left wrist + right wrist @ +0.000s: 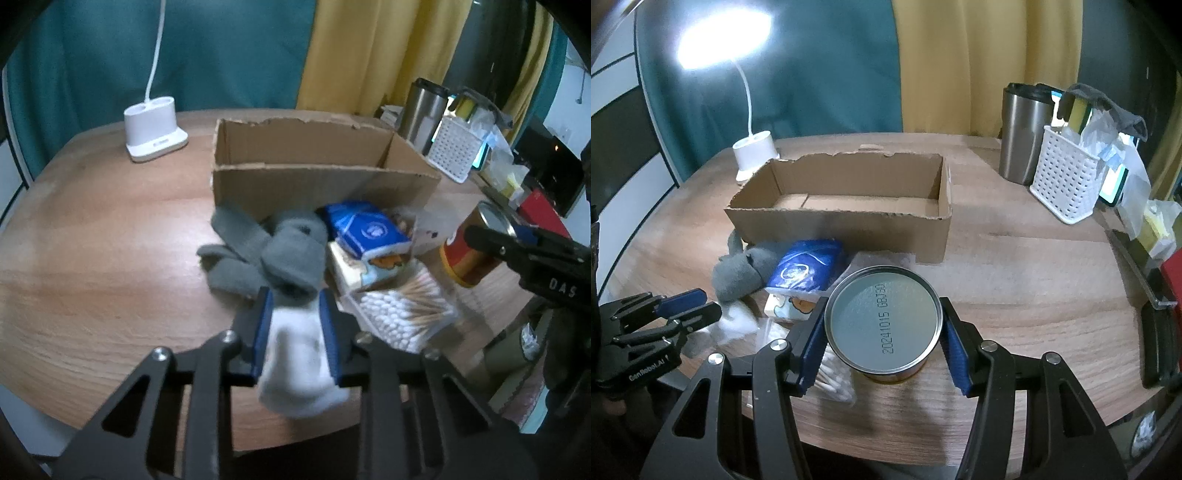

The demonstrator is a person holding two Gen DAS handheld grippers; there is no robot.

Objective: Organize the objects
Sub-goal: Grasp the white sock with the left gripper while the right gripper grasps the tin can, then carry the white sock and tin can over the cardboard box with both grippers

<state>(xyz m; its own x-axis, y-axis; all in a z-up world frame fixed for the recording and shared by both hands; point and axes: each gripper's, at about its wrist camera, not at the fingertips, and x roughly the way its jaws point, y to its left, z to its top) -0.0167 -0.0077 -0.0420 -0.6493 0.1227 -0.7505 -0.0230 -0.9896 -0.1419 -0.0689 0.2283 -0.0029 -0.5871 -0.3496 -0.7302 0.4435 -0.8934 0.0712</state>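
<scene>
My left gripper (295, 295) is shut on a grey and white sock (299, 354) near the table's front edge; it also shows at the left of the right wrist view (698, 302). My right gripper (882, 306) is shut on a red and orange can (882, 325), silver end up, seen in the left wrist view (472, 247) too. An open, empty cardboard box (846, 218) stands behind. In front of it lie another grey sock (236, 251), a blue tissue pack (365, 229), a cartoon-printed pack (362, 269) and a bag of cotton swabs (402, 314).
A white lamp base (155, 129) stands at the back left of the round wooden table (92, 258). A steel tumbler (1023, 133) and a white perforated basket (1063, 181) holding sponges and bags stand at the back right. A red box (1174, 273) is at the right edge.
</scene>
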